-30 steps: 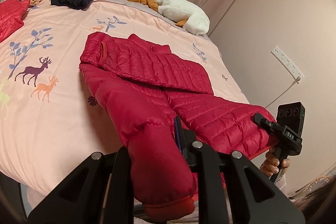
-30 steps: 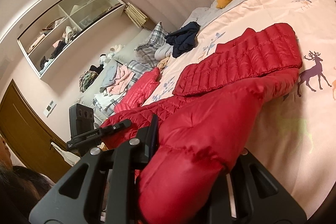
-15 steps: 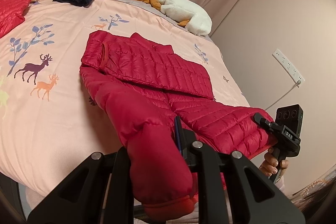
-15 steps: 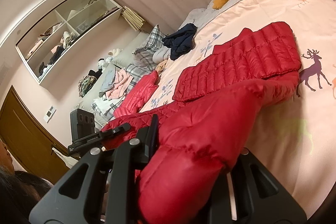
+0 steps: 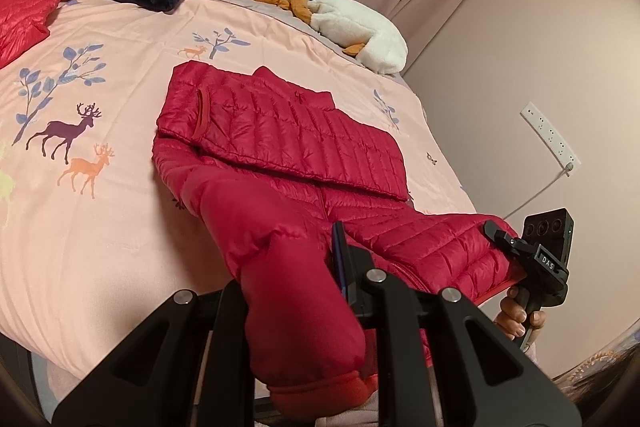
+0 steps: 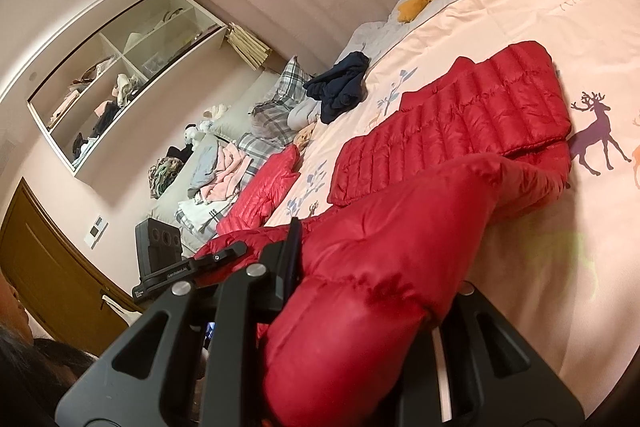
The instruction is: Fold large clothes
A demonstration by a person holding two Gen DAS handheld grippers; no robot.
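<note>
Left wrist view: the left gripper (image 5: 296,291) is clamped on a sleeve of the red jacket (image 5: 288,131), fingers pressed against the padding. The jacket lies on the pink bed (image 5: 120,227), one side folded over (its near edge lifted). The right gripper (image 6: 360,303) likewise pinches bunched red padding at the near edge.
</note>
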